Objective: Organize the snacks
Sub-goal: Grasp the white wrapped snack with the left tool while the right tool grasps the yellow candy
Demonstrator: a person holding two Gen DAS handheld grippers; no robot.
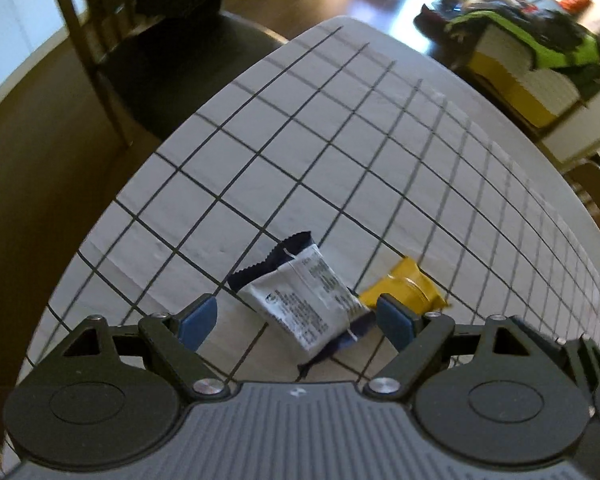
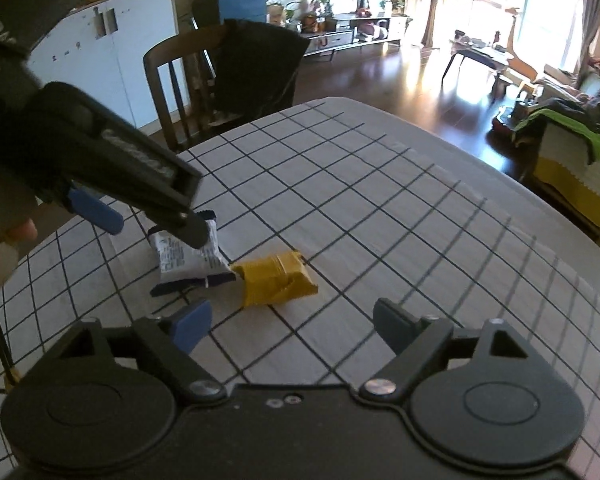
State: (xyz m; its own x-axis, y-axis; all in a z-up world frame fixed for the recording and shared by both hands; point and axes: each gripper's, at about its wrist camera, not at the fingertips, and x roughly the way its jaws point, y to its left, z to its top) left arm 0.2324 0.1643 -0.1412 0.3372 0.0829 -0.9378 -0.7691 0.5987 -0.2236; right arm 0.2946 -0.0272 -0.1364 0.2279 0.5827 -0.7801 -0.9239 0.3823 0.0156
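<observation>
A white and navy snack packet (image 1: 304, 300) lies on the grid-patterned table (image 1: 340, 152), between the open fingers of my left gripper (image 1: 296, 318). A yellow snack packet (image 1: 404, 288) lies just to its right, touching it. In the right wrist view the white packet (image 2: 188, 258) and the yellow packet (image 2: 276, 278) lie just ahead of my right gripper (image 2: 292, 326), which is open and empty. My left gripper (image 2: 156, 216) hangs over the white packet there and hides part of it.
A dark chair (image 2: 220, 84) with a black bag stands at the table's far edge. A yellow and white box with green clothing (image 2: 572, 160) stands to the right, off the table. The table (image 2: 380, 200) stretches ahead and to the right.
</observation>
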